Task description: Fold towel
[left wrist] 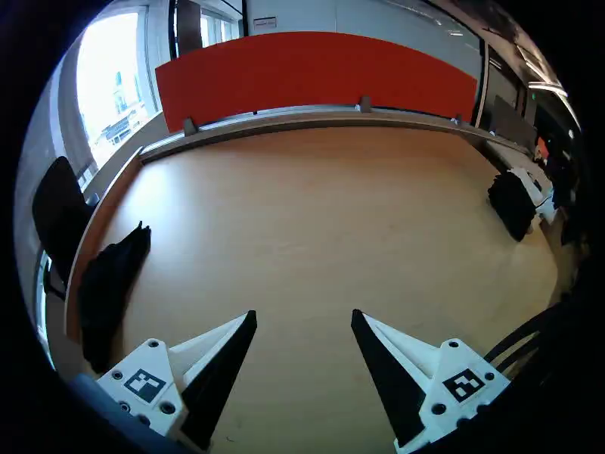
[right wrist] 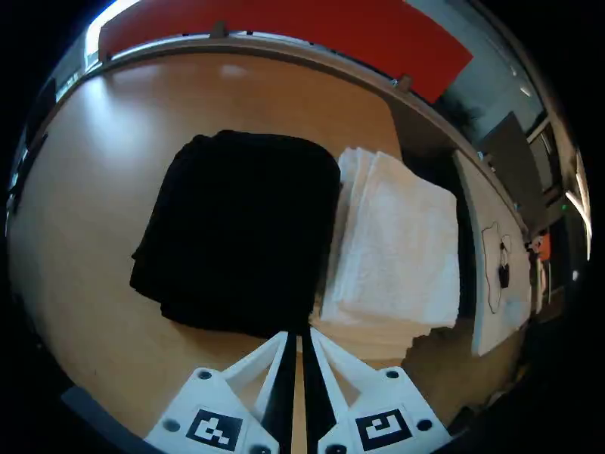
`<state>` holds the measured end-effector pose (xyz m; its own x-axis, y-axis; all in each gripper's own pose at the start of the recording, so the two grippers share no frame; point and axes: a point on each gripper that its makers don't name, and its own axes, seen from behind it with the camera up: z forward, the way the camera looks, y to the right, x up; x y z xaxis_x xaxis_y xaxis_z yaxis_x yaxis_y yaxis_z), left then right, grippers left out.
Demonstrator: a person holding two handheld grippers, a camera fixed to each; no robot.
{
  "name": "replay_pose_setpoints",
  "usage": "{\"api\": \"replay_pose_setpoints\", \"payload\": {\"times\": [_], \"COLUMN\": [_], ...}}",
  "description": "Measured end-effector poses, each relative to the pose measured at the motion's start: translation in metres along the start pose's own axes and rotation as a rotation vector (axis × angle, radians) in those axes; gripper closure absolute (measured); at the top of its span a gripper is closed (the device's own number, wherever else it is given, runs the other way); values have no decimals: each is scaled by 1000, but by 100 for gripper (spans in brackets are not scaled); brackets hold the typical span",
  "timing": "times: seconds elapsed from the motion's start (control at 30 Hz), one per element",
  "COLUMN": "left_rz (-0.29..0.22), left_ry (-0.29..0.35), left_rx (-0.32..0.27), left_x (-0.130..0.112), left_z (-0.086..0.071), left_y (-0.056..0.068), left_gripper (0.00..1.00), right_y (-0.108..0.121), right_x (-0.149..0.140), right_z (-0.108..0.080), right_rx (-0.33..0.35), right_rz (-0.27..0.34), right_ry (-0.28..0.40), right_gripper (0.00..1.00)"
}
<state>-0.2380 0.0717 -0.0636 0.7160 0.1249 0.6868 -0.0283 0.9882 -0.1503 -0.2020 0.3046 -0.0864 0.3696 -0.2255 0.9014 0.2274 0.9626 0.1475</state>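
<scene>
In the right gripper view a folded black towel [right wrist: 238, 227] lies on the wooden table [right wrist: 98, 189], with a stack of folded white towels [right wrist: 397, 242] touching its right side. My right gripper [right wrist: 299, 334] is shut with nothing in it, its tips just short of the near edges of both piles. My left gripper [left wrist: 302, 316] is open over bare table [left wrist: 318, 212] with nothing between its fingers. Far to its right sit the black pile [left wrist: 513, 203] and the white pile [left wrist: 538, 189].
A dark crumpled cloth [left wrist: 110, 291] lies at the table's left edge, beside a black chair [left wrist: 57, 212]. A red partition [left wrist: 318, 68] runs along the far edge. A white desk [right wrist: 495, 265] with a cable stands beyond the white towels.
</scene>
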Motion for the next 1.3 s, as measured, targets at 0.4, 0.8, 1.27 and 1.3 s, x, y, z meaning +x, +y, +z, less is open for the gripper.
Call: {"api": "replay_pose_setpoints", "payload": {"times": [0.4, 0.8, 1.27, 1.3], "left_rz": [11, 5, -1, -1], "left_ry": [1, 9, 20, 21], "left_rx": [0, 1, -10, -10], "left_x": [2, 4, 7, 7], "left_z": [0, -1, -3, -3], "left_y": [-1, -2, 2, 2], "left_gripper": [7, 7, 7, 7], "right_y": [0, 8, -2, -2], "right_x": [2, 4, 5, 6], "right_z": [-1, -10, -17, -18], "right_rx": [-16, -69, -48, -47], "right_rz": [16, 49, 84, 87], "right_ry": [18, 63, 93, 96], "right_gripper": [89, 28, 3, 3]}}
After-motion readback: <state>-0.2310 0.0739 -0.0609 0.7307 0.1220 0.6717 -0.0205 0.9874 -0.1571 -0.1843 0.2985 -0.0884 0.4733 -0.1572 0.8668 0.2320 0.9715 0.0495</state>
